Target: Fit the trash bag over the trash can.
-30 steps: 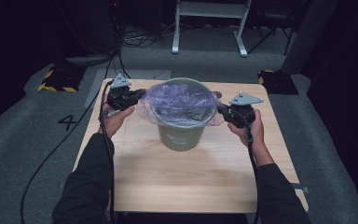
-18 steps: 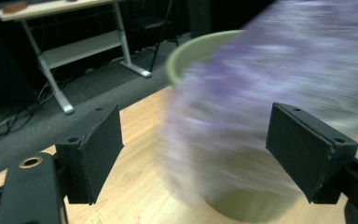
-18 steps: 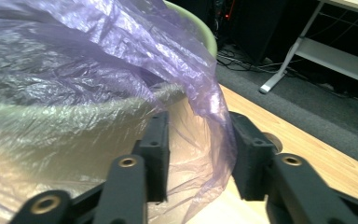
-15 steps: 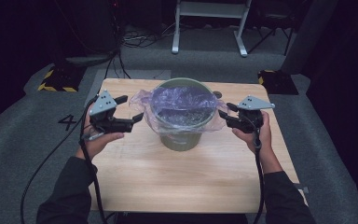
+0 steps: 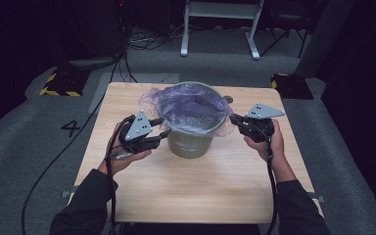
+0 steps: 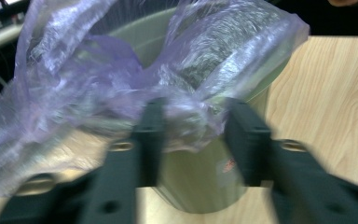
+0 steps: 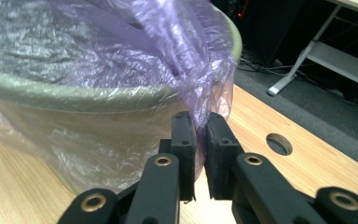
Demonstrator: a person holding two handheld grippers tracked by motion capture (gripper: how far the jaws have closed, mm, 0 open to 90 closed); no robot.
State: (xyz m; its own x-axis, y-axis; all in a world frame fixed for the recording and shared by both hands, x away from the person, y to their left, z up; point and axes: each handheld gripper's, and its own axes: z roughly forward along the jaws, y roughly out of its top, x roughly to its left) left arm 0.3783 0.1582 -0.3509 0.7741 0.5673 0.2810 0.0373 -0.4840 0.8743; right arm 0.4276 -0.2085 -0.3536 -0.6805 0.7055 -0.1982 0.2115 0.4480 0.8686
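**Thin liner going over the bin rim**

A green bin (image 5: 191, 132) stands near the middle of the counter (image 5: 196, 191), with a purple bag (image 5: 188, 105) set inside it and its edge spilling over the rim. The right gripper (image 7: 196, 135) sits at the bin's right side, its jaws clenched on a fold of the bag just below the rim. The left gripper (image 6: 193, 135) is at the bin's left side; its jaws have just been closing, yet they stand apart with a bunch of film between them, not visibly pressed.

The bag looks very light, soft and slippery, a film that crumples, clings and could tear if tugged hard. It is best taken at the loose hem, pinching a doubled fold and not a single layer. The bin seems stiff but light, so a strong pull may drag or tip it
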